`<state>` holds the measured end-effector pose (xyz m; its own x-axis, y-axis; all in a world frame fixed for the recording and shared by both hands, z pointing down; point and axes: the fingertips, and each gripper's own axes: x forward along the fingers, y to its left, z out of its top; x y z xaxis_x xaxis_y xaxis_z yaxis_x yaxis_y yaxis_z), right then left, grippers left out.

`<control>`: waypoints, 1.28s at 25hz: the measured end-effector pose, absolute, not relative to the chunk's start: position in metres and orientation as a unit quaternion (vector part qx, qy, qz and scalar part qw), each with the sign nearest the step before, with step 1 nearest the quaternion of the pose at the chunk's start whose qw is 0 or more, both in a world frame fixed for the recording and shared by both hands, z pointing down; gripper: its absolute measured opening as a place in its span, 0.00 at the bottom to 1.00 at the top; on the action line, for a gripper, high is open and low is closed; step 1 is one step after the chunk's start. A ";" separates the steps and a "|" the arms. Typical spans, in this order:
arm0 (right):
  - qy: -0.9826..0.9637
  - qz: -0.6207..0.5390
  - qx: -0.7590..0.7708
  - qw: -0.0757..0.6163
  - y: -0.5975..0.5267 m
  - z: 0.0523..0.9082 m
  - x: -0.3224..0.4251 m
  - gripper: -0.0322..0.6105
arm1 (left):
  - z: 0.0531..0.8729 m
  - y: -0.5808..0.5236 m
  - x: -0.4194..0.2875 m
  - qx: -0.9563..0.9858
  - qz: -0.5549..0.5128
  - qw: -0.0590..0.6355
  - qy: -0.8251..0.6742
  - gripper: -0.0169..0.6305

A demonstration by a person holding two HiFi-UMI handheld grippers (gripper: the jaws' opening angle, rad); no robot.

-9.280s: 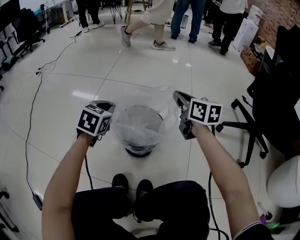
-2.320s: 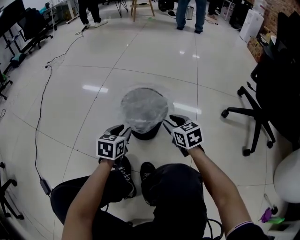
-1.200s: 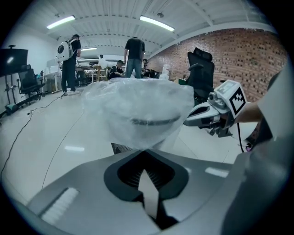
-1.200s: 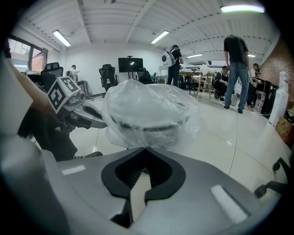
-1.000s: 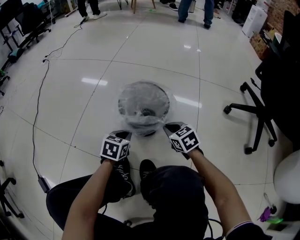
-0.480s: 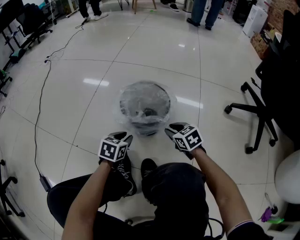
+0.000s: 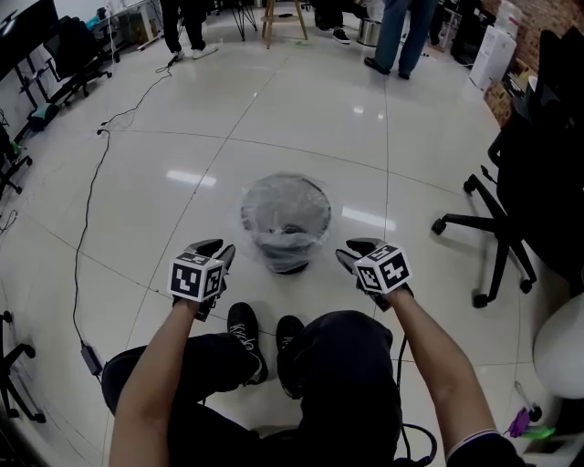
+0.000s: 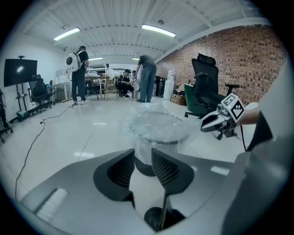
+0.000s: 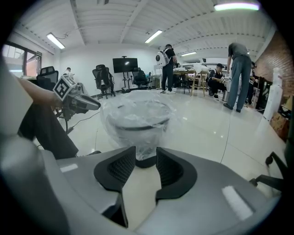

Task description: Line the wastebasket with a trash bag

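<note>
A round dark wastebasket (image 7: 286,248) stands on the floor just past my feet, and a clear trash bag (image 7: 272,199) lines it and folds out over its rim. My left gripper (image 7: 222,253) hangs to the basket's lower left, a short gap away from it. My right gripper (image 7: 350,253) hangs likewise at its lower right. Both sets of jaws have just been opening, with nothing between them. Seen from the left gripper (image 8: 143,158), the bagged wastebasket (image 8: 156,133) lies ahead with the right gripper (image 8: 219,123) beside it. The right gripper view has its jaws (image 9: 146,159) facing the wastebasket (image 9: 137,124).
A black office chair (image 7: 500,219) stands to the right. A cable (image 7: 85,239) runs across the white tiled floor on the left. Several people (image 7: 392,27) stand at the far end. My shoes (image 7: 245,330) sit just short of the basket.
Both grippers have let go of the bag at the basket's near rim, opened, and drawn back and apart from the basket. The bag stays folded over the rim.
</note>
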<state>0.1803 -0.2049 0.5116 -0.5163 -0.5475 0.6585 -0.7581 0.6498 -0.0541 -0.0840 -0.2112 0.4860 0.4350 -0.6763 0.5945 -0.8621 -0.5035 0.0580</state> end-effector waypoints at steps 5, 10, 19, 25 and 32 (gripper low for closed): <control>-0.857 0.137 0.404 0.290 -0.226 0.469 0.181 0.15 | 0.452 -0.228 -0.091 0.831 0.266 0.144 -0.467 0.19; -0.863 0.101 0.407 0.283 -0.253 0.425 0.173 0.05 | 0.411 -0.259 -0.096 0.839 0.276 0.102 -0.457 0.05; -0.875 0.077 0.373 0.299 -0.310 0.423 0.133 0.05 | 0.397 -0.332 -0.073 0.860 0.267 0.091 -0.426 0.05; -0.879 0.076 0.359 0.304 -0.349 0.430 0.121 0.07 | 0.420 -0.365 -0.062 0.867 0.285 0.105 -0.394 0.09; -0.887 0.091 0.321 0.319 -0.399 0.435 0.105 0.15 | 0.439 -0.405 -0.054 0.875 0.288 0.143 -0.361 0.16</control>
